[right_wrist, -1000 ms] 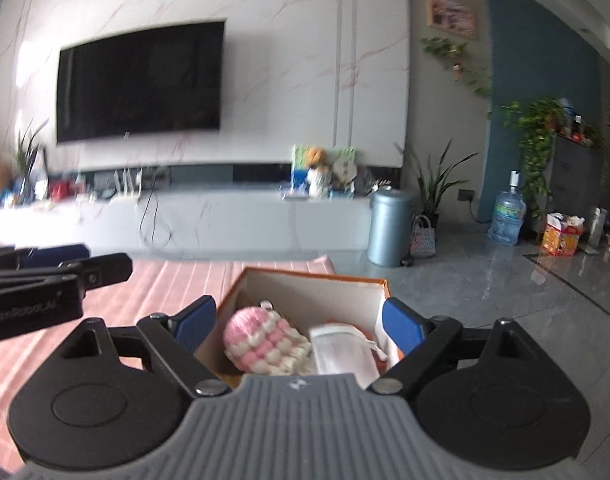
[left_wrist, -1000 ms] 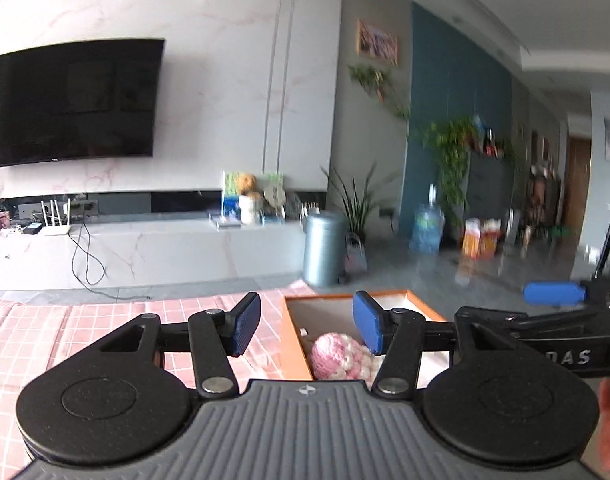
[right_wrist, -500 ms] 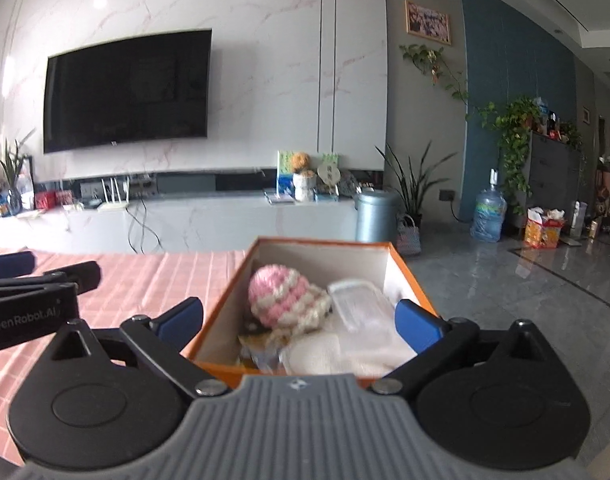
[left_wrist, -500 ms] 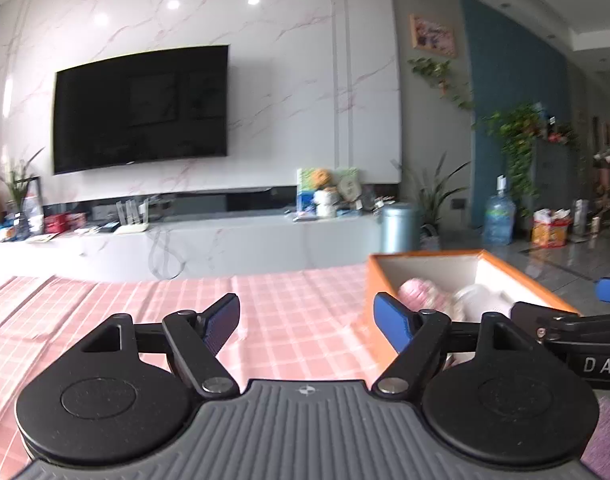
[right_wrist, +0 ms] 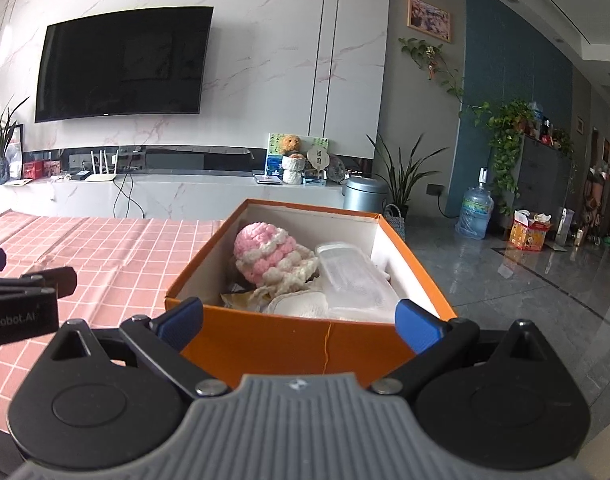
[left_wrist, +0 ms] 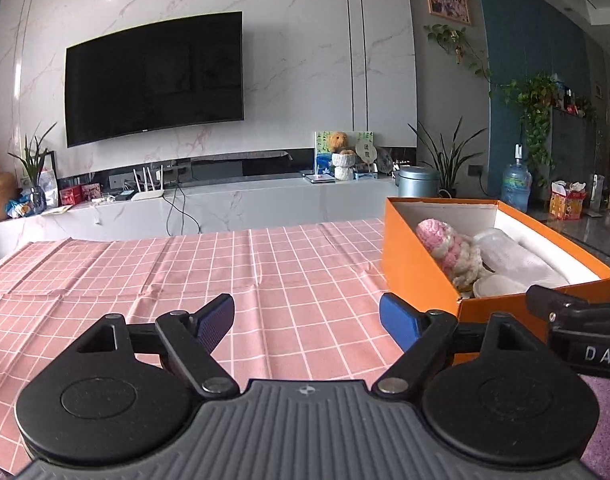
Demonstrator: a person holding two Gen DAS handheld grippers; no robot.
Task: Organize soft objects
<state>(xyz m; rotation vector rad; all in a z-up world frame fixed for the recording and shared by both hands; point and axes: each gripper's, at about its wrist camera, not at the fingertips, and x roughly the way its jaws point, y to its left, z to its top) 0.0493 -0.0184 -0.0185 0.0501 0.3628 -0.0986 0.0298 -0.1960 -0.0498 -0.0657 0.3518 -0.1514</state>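
Note:
An orange box [right_wrist: 293,340] with a white inside stands on the pink checked tablecloth [left_wrist: 185,280]. In it lie a pink and white crocheted soft toy [right_wrist: 265,254], a clear plastic pack [right_wrist: 355,280] and a white pad [right_wrist: 301,304]. The box also shows at the right of the left wrist view [left_wrist: 421,276], with the toy [left_wrist: 445,242] inside. My right gripper [right_wrist: 299,322] is open and empty, just in front of the box's near wall. My left gripper [left_wrist: 307,318] is open and empty over bare cloth, left of the box.
The table's right edge runs beside the box, with grey floor [right_wrist: 505,280] beyond. A marble TV bench [left_wrist: 225,204] and a wall TV [left_wrist: 153,80] stand behind the table. A grey bin [right_wrist: 365,196] and a water bottle [right_wrist: 475,216] stand on the floor.
Both grippers have drawn back and lowered away from the box, so more of the box and cloth shows. The left gripper has swung left and opened wider. The box's contents have not moved.

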